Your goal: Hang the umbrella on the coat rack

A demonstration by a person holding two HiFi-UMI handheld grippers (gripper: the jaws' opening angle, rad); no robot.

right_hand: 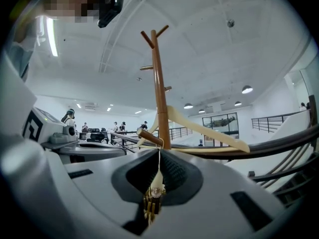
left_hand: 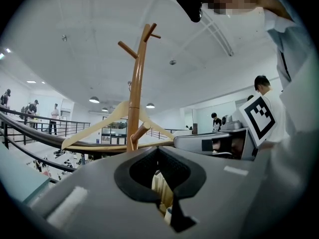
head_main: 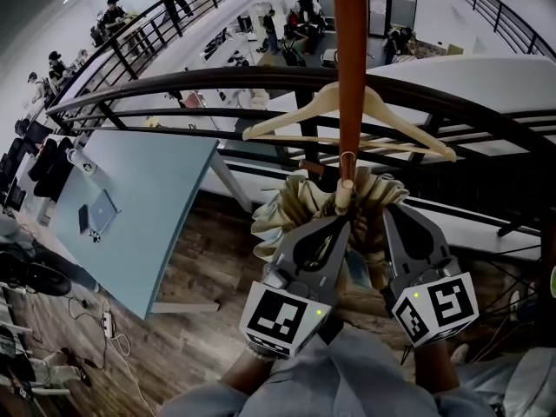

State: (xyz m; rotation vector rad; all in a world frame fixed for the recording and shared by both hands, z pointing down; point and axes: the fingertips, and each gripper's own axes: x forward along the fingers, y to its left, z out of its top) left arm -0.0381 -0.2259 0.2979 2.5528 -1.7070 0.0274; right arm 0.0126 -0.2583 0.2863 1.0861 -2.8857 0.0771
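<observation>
Up high on a balcony with a dark wooden floor and a curved black railing. Just by the railing, a pale blue tabletop on white legs, with black chairs to its left. White cables on the floor nearby. Far below, a big bright hall – white floor, desks and a few people. Overhead, a white ceiling with round lamps glowing.

The coat rack is smooth varnished wood, the hanger pale matt wood, the umbrella pleated cloth.
</observation>
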